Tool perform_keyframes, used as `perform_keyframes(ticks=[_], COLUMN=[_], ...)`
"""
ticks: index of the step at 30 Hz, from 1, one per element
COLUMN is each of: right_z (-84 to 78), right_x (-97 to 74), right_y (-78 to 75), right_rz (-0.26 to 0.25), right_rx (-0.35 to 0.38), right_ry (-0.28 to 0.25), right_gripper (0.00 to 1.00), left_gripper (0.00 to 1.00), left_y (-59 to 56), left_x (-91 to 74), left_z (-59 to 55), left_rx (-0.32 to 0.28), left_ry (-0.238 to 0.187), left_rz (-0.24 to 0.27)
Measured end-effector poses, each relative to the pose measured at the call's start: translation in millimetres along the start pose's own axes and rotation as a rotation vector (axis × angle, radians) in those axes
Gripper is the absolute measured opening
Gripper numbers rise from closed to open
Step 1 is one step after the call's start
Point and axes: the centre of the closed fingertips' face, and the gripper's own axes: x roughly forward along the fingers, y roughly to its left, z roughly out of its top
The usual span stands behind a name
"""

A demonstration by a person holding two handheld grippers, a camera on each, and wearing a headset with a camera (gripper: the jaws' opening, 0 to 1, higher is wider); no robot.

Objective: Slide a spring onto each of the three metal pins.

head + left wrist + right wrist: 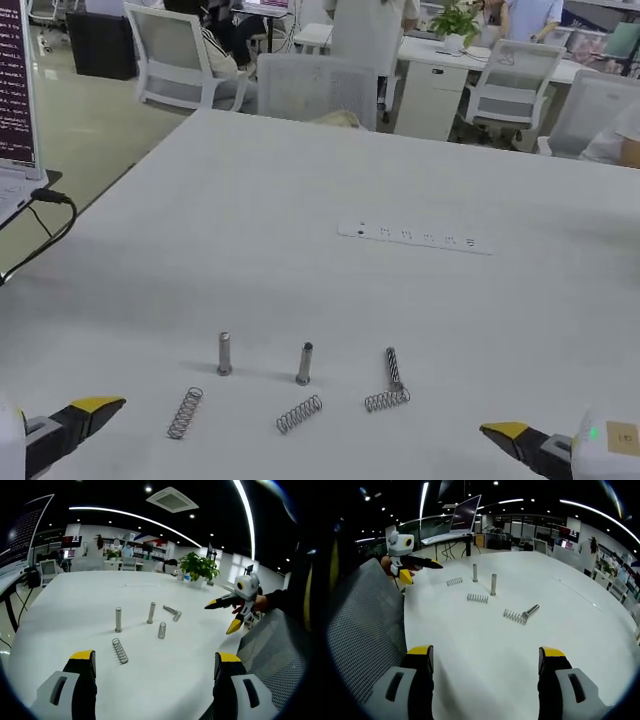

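Two metal pins stand upright on the white table, the left pin point(224, 354) and the middle pin point(305, 363). The third pin point(393, 368) lies on its side with a spring point(387, 400) touching its near end. Two more springs point(185, 412) point(299, 414) lie loose in front of the upright pins. My left gripper point(92, 408) is at the table's near left edge and my right gripper point(508, 434) at the near right, both short of the springs. In the left gripper view my left gripper point(155, 660) is open and holds nothing, and my right gripper point(485, 653) is the same in its own view.
A white power strip point(415, 238) lies across the table further back. A black cable point(45, 232) and a laptop point(15, 100) sit at the left edge. Office chairs point(315, 90) and desks stand beyond the far edge, and people are in the background.
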Motion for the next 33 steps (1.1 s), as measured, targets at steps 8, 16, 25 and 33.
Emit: perform_keyframes(ticks=[8, 16, 25, 33], right_z=[0.2, -0.6, -0.7, -1.8], right_x=[-1.6, -2.6, -4.3, -4.1], right_y=[-3.1, -4.7, -5.1, -4.2], right_rz=[-0.013, -0.021, -0.027, -0.021], right_rx=[-0.004, -0.005, 0.001, 0.007], right_ry=[0.003, 0.008, 0.006, 0.006], right_gripper=[0.85, 0.85, 0.84, 0.81], left_gripper=[0.96, 0.97, 0.96, 0.96], left_y=[-0.6, -0.1, -2.4, -2.6], left_x=[2.4, 4.0, 4.9, 5.5], left_z=[2.6, 4.7, 5.0, 5.4], left_rx=[-0.001, 0.007, 0.017, 0.028], left_ry=[-0.012, -0.015, 0.006, 0.02], left_rz=[-0.011, -0.019, -0.033, -0.034])
